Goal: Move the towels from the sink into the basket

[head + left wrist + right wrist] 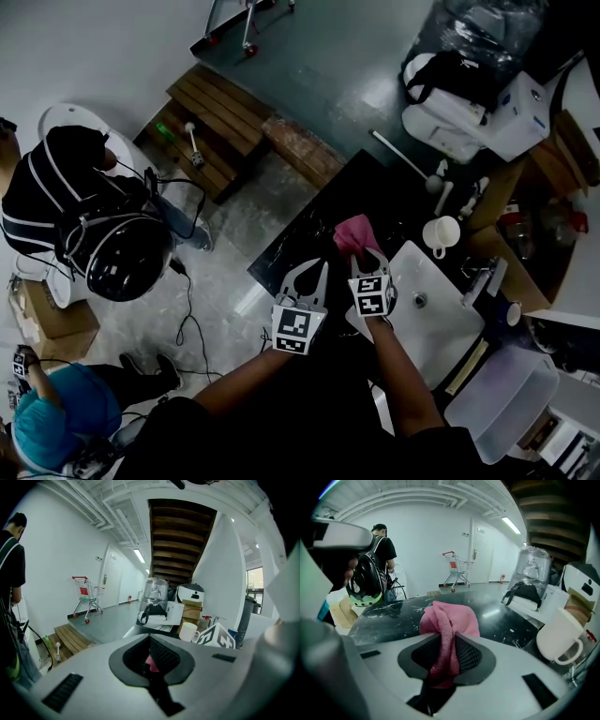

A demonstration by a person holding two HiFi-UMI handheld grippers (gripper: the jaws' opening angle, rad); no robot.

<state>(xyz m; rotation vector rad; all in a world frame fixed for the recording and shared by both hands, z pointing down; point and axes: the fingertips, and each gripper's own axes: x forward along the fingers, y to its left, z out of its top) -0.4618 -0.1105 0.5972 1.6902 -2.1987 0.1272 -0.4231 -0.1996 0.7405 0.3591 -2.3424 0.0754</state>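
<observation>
A pink towel (354, 232) (450, 620) is bunched up over the black counter (309, 234), just beyond the far left corner of the white sink (441, 328). My right gripper (364, 253) (445, 653) is shut on a fold of this towel, which fills the space between its pads. My left gripper (314, 265) (150, 660) hovers just left of the right one. Its jaws stand a little apart with nothing held, and a sliver of pink shows through the gap. A pale translucent tub (506, 398) sits at the near right of the sink; whether it is the basket I cannot tell.
A white mug (441, 232) (560, 637) stands on the counter beyond the sink, with white appliances (469, 108) and boxes behind it. A person with a helmet on a backpack (112, 244) stands at the left beside a wooden pallet (225, 117). Another person (56, 422) crouches at the lower left.
</observation>
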